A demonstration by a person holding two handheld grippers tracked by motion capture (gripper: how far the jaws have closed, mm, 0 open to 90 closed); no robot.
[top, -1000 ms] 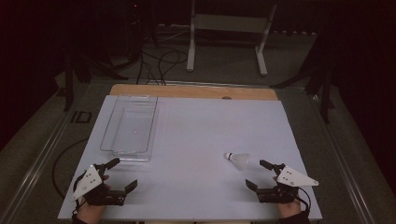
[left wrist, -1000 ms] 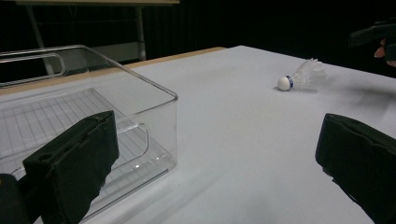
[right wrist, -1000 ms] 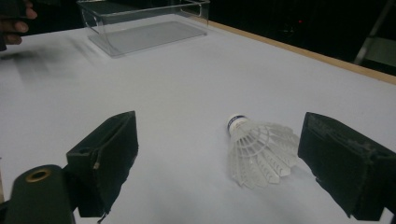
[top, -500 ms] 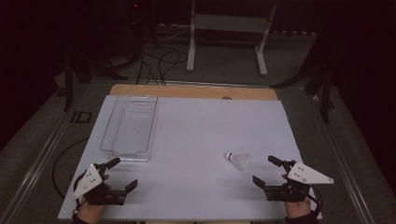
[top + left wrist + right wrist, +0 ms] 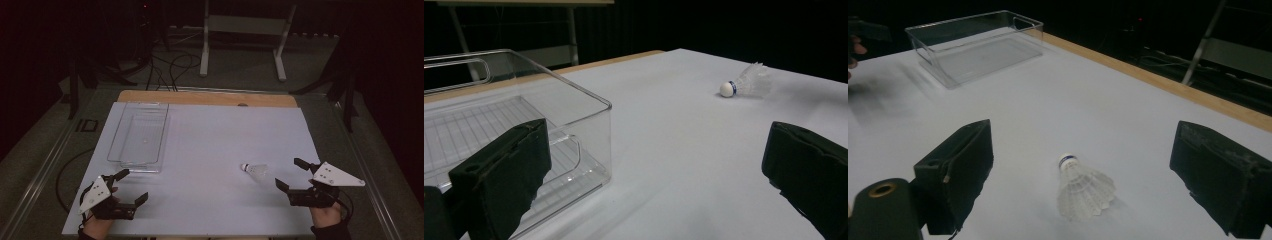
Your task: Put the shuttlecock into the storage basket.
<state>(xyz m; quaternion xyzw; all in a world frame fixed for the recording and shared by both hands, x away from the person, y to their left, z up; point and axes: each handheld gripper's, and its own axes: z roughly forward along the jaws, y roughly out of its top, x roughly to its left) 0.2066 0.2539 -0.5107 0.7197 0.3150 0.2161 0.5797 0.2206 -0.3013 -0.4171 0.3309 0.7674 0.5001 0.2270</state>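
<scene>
A white shuttlecock [image 5: 255, 170] lies on its side on the white table top [image 5: 215, 145], right of centre; it also shows in the right gripper view [image 5: 1082, 189] and far off in the left gripper view [image 5: 748, 81]. My right gripper [image 5: 291, 174] stands open just right of it, jaws wide apart with nothing between them, and the shuttlecock lies ahead between the jaws [image 5: 1083, 170]. A clear plastic bin [image 5: 140, 135] sits empty at the left. My left gripper [image 5: 131, 186] stands open near the front left corner, just in front of the bin [image 5: 514, 130].
A wooden strip [image 5: 207, 98] runs along the table's far edge. Beyond it stand a metal stand [image 5: 245, 35] and cables [image 5: 170, 65] on the dark floor. The table's middle is bare white surface.
My right gripper has drawn back to the right and toward the front edge, away from the shuttlecock, which stays put. The left gripper has not moved.
</scene>
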